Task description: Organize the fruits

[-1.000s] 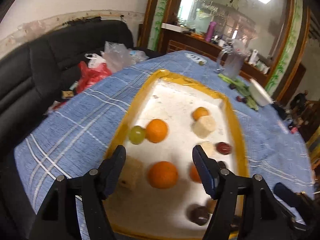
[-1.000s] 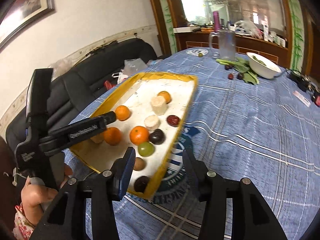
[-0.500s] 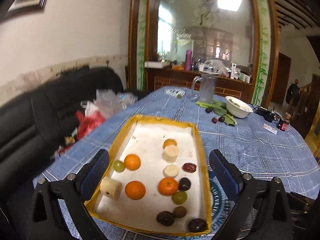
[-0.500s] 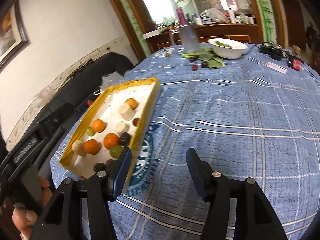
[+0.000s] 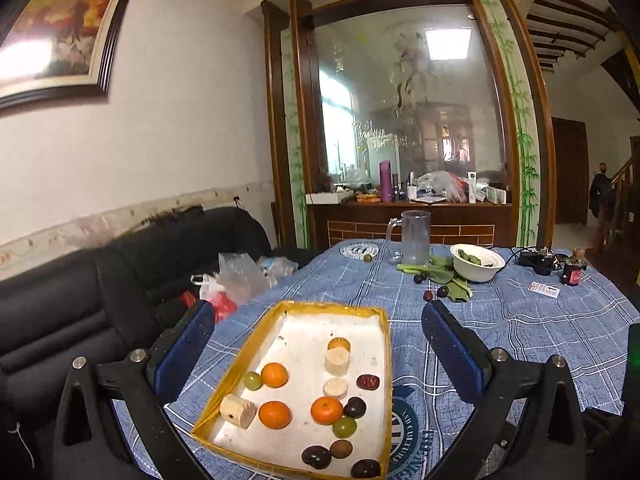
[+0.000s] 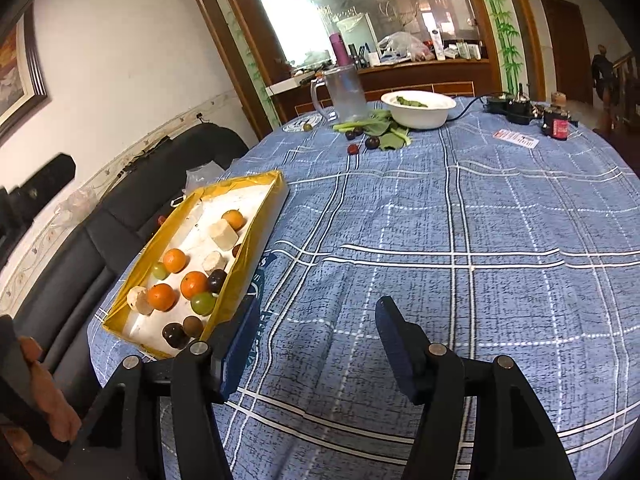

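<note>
Yellow-rimmed tray (image 5: 385,364) of oranges, grapes and dark fruits on the blue checked bench (image 6: 460,240), left tongs (image 5: 316,354) opening wide and empty above the tray, right tongs (image 6: 316,344) opening, empty, just right of the tray.

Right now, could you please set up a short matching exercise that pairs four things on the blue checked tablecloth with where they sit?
Things:
1. clear glass mug
2. white bowl of greens
3. red date
4. cut pale banana piece

Places:
A. in the yellow-rimmed tray, near its right rim
B. in the tray, by its left rim
C. far end of the table, left of the bowl
D. far end, right of the mug

Pairs: 1-C, 2-D, 3-A, 4-B
</note>
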A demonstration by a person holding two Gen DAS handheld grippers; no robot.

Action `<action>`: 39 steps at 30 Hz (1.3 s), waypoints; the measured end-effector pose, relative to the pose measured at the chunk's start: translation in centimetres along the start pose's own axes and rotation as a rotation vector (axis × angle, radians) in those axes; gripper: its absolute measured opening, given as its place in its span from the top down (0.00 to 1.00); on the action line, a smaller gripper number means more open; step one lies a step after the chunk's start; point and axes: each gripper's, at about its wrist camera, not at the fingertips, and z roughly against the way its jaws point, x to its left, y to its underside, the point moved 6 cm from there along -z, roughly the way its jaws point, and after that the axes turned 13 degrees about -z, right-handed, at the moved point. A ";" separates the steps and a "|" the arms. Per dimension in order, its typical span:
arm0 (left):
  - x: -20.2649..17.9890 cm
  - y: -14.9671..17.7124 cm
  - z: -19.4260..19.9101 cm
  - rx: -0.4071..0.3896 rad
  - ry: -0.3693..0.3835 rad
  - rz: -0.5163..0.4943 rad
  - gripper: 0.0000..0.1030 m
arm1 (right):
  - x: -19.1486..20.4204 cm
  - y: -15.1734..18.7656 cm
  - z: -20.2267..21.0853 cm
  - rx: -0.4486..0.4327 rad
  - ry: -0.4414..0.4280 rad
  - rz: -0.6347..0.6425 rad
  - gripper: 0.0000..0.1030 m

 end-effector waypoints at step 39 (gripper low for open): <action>4.4 5.7 -2.8 0.247 0.048 0.165 0.00 | 6.8 1.8 -2.1 0.016 0.105 0.270 0.26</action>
